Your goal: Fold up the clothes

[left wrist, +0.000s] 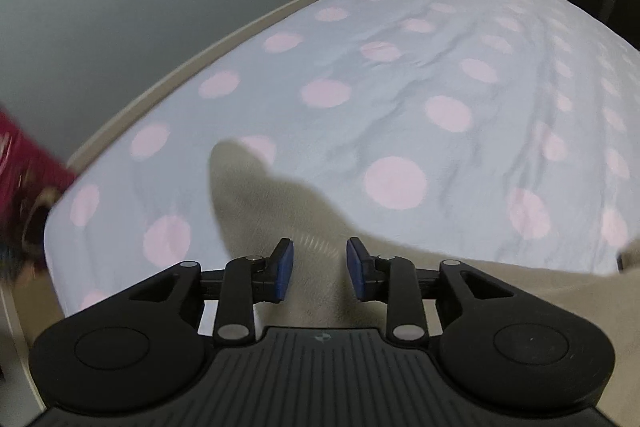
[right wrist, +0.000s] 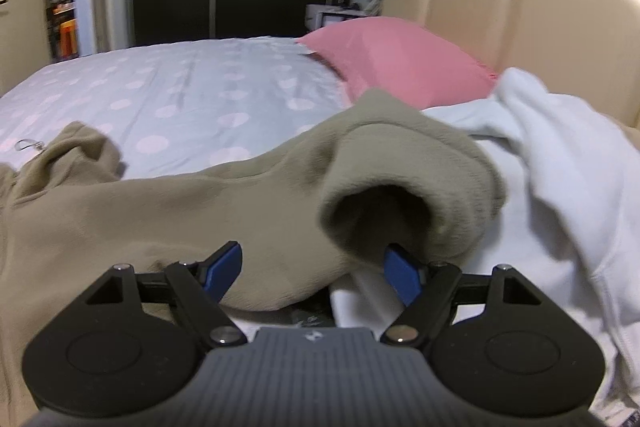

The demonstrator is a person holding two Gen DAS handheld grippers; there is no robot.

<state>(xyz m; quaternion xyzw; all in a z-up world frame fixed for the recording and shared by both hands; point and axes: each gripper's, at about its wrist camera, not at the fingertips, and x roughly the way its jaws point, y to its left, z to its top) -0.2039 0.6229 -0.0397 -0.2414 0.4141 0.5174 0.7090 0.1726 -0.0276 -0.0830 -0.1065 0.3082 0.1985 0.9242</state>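
Observation:
A beige fleece garment [right wrist: 160, 211] lies spread across the bed, one sleeve ending in an open cuff [right wrist: 404, 187] that faces the right wrist camera. My right gripper [right wrist: 312, 273] is open wide just above this sleeve; its right fingertip [right wrist: 400, 269] sits at the lower edge of the cuff's mouth. In the left wrist view, a corner of the beige garment [left wrist: 272, 203] lies on the sheet. My left gripper [left wrist: 320, 261] hovers over it, open, with fabric showing in the gap and nothing clamped.
The bed sheet [left wrist: 400, 75] is pale blue with pink dots. A white garment [right wrist: 560, 187] lies crumpled at the right, beside a pink pillow [right wrist: 400, 63] and a beige headboard [right wrist: 520, 11]. A blurred dark red object [left wrist: 24, 163] sits off the bed's left edge.

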